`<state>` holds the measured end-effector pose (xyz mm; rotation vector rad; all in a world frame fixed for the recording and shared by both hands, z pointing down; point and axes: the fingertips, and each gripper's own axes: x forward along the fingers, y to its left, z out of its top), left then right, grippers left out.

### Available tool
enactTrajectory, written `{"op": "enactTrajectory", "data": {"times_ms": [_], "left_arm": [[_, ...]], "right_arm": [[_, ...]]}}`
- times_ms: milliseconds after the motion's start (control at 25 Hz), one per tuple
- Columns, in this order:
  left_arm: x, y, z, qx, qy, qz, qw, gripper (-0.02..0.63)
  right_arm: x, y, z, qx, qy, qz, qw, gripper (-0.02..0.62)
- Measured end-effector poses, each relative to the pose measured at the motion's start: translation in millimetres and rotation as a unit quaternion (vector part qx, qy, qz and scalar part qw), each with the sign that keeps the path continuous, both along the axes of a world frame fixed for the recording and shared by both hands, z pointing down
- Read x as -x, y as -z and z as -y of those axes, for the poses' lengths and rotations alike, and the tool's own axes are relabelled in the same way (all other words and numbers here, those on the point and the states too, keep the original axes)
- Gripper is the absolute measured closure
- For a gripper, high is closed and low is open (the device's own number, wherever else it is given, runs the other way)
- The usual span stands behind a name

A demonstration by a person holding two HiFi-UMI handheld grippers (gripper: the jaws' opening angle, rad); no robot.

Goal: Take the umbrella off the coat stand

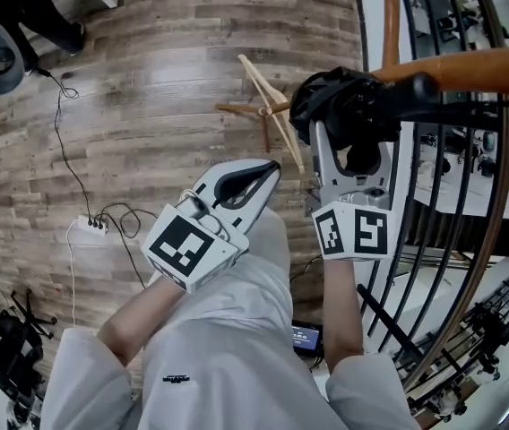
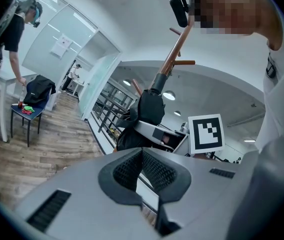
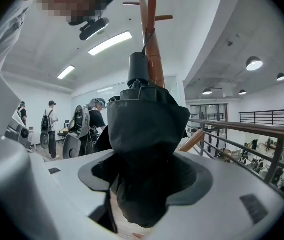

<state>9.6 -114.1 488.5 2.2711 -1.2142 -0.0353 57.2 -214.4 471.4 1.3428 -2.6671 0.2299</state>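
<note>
Right gripper view: R gripper (image 3: pixel 147 186) clamps folded black umbrella (image 3: pixel 147 119), which sits right against coat stand (image 3: pixel 153 49) pole. L gripper (image 2: pixel 142 154) jaws pressed together, empty, left of stand, off umbrella.

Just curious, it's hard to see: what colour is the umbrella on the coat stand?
Black. The umbrella shows best in the right gripper view.

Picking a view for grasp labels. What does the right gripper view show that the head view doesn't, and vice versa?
Right gripper view only: the ceiling lights and people standing in the background. Head view only: the left gripper, shut and empty, the stand's feet on the wood floor, and a power strip. Both: the right gripper closed round the black umbrella, the stand's pole and the railing.
</note>
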Motion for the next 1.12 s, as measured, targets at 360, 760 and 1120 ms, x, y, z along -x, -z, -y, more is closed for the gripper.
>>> {"op": "enactTrajectory", "data": {"times_ms": [360, 760, 1120], "left_arm": [[7.5, -1.1, -3.7, 0.015, 0.001, 0.01, 0.9998, 0.584], [10.3, 7.1, -8.7, 0.0, 0.006, 0.004, 1.0, 0.584], [2.4, 24.8, -15.8, -0.023, -0.006, 0.004, 0.9997, 0.584]], "right_arm": [[3.7, 2.6, -5.7, 0.013, 0.008, 0.005, 1.0, 0.308], [6.3, 4.7, -14.2, 0.03, 0.018, 0.021, 0.999, 0.316], [6.4, 20.3, -26.6, 0.024, 0.024, 0.024, 0.999, 0.316]]}}
